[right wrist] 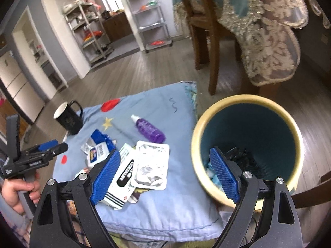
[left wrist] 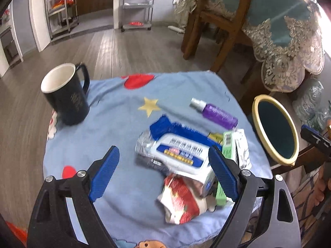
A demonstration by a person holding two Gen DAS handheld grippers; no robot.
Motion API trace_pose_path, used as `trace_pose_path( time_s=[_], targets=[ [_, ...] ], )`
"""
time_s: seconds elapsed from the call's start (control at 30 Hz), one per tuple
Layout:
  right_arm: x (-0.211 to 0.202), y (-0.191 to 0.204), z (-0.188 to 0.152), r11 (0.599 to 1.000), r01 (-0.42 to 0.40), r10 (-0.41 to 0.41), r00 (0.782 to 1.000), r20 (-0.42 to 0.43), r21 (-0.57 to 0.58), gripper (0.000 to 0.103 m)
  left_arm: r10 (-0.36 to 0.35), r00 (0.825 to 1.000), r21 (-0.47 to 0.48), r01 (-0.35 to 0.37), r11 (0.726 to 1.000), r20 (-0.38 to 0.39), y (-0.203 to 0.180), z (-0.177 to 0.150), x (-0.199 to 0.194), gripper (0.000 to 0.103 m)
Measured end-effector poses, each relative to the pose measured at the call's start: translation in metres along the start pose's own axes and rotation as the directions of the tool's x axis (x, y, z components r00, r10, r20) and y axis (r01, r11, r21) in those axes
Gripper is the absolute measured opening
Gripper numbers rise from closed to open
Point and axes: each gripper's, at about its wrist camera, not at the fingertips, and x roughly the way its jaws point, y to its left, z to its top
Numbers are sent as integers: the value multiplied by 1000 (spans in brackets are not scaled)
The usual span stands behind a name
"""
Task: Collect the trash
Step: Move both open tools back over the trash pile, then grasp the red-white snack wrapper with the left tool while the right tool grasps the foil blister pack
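Observation:
A pile of trash lies on a blue cloth-covered table (left wrist: 115, 124): a blue-and-white wrapper (left wrist: 180, 153), a crumpled red-and-white wrapper (left wrist: 180, 200), a green box (left wrist: 227, 144) and a silver blister pack (right wrist: 151, 165). A white box with a black label (right wrist: 122, 175) lies beside the pack. My left gripper (left wrist: 164, 149) hovers open above the blue-and-white wrapper, pads apart from it. My right gripper (right wrist: 165, 152) is open and empty, spanning the table's right edge and the bin (right wrist: 206, 119). The yellow-rimmed, teal-lined bin holds a black bag and light blue scraps.
A black mug (left wrist: 66, 99) stands at the cloth's far left and a purple spray bottle (left wrist: 217, 115) lies behind the pile. A hand (right wrist: 14, 190) holds the left gripper (right wrist: 55, 145). A wooden chair (left wrist: 217, 20), a lace tablecloth (left wrist: 289, 41) and metal shelves (left wrist: 138, 4) stand beyond.

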Motion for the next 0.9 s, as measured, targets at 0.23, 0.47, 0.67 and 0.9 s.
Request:
trace_pose_path(
  time_s=[0.23, 0.47, 0.67, 0.9],
  targets=[
    [17, 9, -6, 1000, -12, 11, 998, -67, -19, 88, -7, 997, 37, 10, 999, -76, -5, -30, 11, 70],
    [38, 14, -13, 999, -31, 30, 990, -138, -9, 88, -50, 978, 10, 53, 999, -202, 3, -49, 37, 54],
    [68, 20, -18, 998, -64, 64, 976, -207, 6, 88, -37, 961, 49, 52, 997, -273, 0, -61, 54, 26],
    [104, 21, -25, 998, -61, 64, 960, -271, 20, 88, -31, 964, 35, 42, 999, -263, 6, -61, 47, 20]
  ],
)
